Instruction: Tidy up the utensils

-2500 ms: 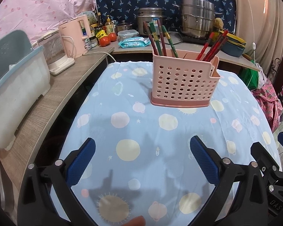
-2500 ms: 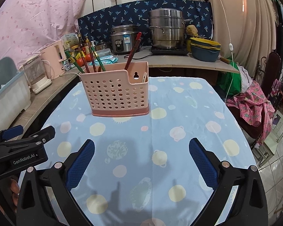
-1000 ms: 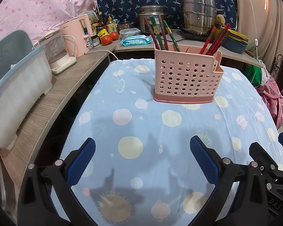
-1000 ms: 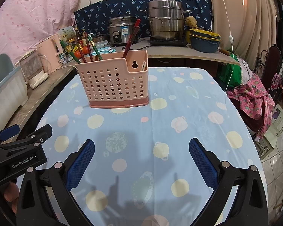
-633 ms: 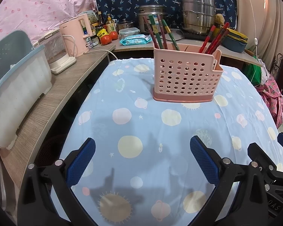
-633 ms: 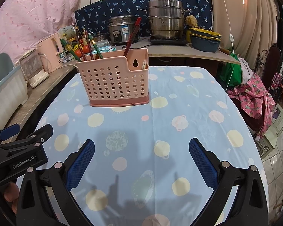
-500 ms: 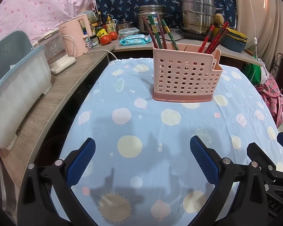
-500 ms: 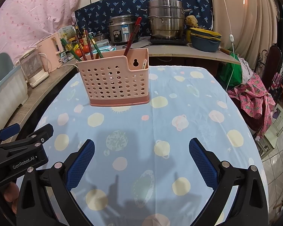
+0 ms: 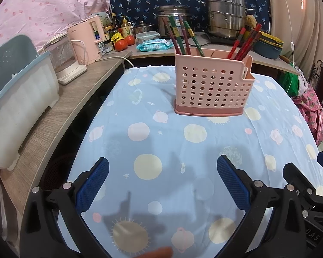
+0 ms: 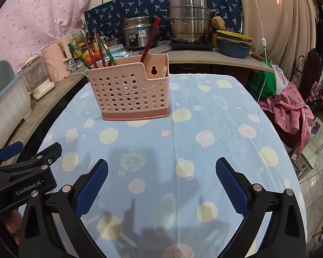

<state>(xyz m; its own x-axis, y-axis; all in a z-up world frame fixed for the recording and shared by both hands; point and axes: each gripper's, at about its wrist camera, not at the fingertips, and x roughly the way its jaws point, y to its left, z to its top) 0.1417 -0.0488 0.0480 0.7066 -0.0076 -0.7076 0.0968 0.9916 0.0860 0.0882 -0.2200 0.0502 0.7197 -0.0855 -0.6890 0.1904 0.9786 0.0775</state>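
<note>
Nearest, the left gripper (image 9: 162, 177) and right gripper (image 10: 161, 177) hover with fingers spread wide and empty over the planet-print tablecloth (image 9: 161, 142), bare cloth all around them. Farther off, at 12 o'clock, the pink perforated utensil holder (image 9: 212, 88) stands upright holding green-banded chopsticks (image 9: 184, 37) at its 11 o'clock end, red chopsticks (image 9: 244, 43) at 1 o'clock, well inside the table edges.

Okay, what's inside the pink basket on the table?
The basket holds green chopsticks at one end and red chopsticks at the other. Its perforated wall hides their lower ends.
</note>
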